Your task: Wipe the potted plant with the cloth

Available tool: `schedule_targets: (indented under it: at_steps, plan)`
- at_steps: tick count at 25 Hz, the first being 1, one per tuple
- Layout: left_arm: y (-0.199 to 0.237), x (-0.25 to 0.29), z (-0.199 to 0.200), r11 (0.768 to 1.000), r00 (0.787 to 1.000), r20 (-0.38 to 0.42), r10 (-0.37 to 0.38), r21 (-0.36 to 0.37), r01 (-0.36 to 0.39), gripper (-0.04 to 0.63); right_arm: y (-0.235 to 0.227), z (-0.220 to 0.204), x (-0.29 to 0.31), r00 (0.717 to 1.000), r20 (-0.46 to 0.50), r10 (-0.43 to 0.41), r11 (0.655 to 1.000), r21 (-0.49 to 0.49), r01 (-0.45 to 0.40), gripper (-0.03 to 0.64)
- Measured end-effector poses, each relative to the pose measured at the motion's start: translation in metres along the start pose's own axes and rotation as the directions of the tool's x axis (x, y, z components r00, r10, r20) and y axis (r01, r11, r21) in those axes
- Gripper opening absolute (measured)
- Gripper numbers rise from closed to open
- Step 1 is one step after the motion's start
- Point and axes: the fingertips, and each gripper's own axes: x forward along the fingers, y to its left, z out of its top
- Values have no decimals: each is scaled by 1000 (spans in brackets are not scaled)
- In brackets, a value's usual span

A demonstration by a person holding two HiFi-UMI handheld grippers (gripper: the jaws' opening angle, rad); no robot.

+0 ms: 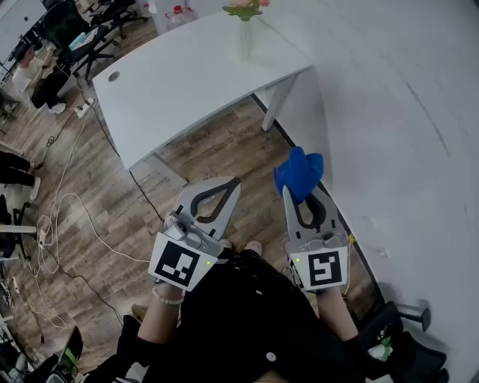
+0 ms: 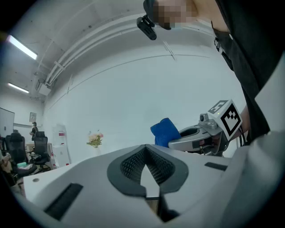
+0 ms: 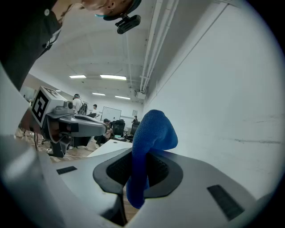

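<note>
The potted plant (image 1: pixel 245 16), pink flowers in a clear vase, stands at the far edge of a white table (image 1: pixel 179 75) ahead of me. It appears small in the left gripper view (image 2: pixel 95 140). My right gripper (image 1: pixel 293 193) is shut on a blue cloth (image 1: pixel 299 173), which bulges out past its tips (image 3: pixel 151 133). My left gripper (image 1: pixel 230 187) is shut with nothing in it, its pads meeting (image 2: pixel 146 150). Both grippers are held close to my body, well short of the table, side by side. The left gripper view shows the cloth (image 2: pixel 165 132) in the right gripper (image 2: pixel 196 138).
A white wall (image 1: pixel 404 112) runs along the right. The floor is wood with loose cables (image 1: pixel 67 224) at the left. Office chairs (image 1: pixel 82 37) and seated people are at the far left. A dark stand (image 1: pixel 408 314) sits by the wall near my feet.
</note>
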Motion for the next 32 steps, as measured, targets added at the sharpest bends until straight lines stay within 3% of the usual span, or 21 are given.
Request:
schedule_targets:
  at_steps: [8, 19, 32]
  plan:
    - [-1, 4, 0, 1000, 1000, -1, 5, 7, -5, 6, -2, -3, 1, 999, -19, 26, 999, -20, -26, 86]
    - [13, -5, -8, 999, 1000, -17, 22, -36, -22, 6, 5, 2, 8, 1000, -9, 11, 1000, -12, -12, 86]
    - [37, -29, -6, 1000, 1000, 20, 21, 7, -21, 6, 28, 15, 20, 999, 9, -32, 999, -25, 32, 86]
